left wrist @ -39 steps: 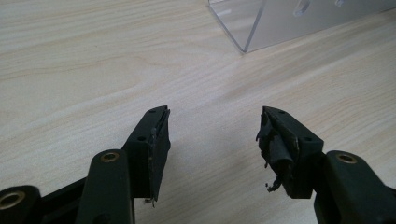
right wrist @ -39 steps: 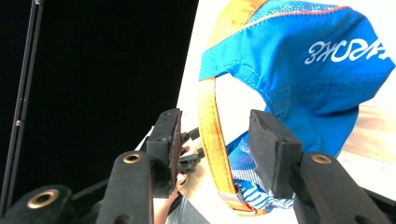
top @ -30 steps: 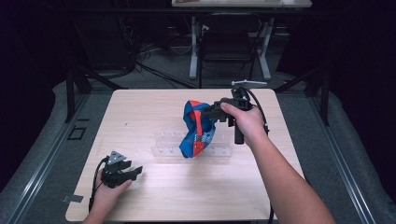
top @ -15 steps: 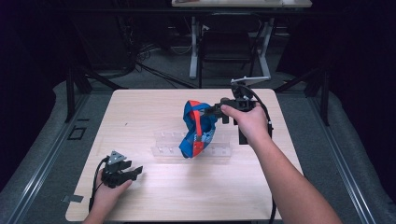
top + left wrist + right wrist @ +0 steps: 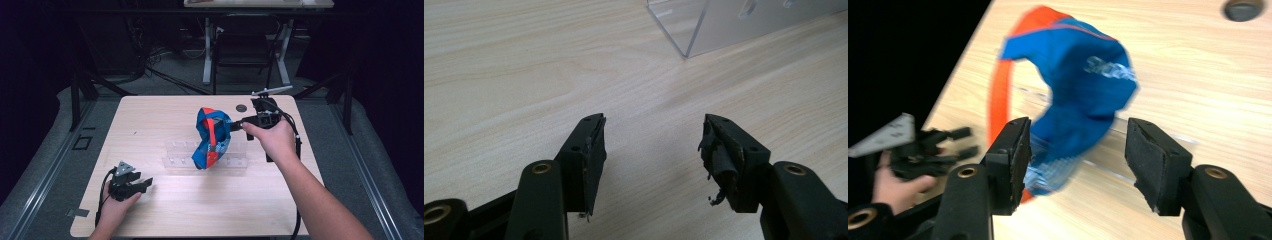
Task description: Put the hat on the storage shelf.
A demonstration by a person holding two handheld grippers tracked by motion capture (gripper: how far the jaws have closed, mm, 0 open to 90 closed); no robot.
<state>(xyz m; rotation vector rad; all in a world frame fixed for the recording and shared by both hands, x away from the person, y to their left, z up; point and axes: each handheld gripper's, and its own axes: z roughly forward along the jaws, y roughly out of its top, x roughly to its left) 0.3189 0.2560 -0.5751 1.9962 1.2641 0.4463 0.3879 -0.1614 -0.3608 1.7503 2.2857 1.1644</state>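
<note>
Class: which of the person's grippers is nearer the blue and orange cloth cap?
Right. The right gripper is beside the blue and orange cloth cap; the left gripper rests at the table's near-left.

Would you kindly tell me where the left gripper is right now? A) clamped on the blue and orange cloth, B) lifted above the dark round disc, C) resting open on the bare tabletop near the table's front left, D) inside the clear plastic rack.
C: the left gripper sits low on the table with its jaws spread and nothing between them, apart from the clear rack and the cloth.

We see the pale wooden table (image 5: 165, 125) evenly lit from overhead, the surroundings falling into darkness. Shadows stay soft. The blue-and-orange fabric cap (image 5: 1083, 90) is motion-blurred in the right gripper view — the left gripper view stays sharp.
</note>
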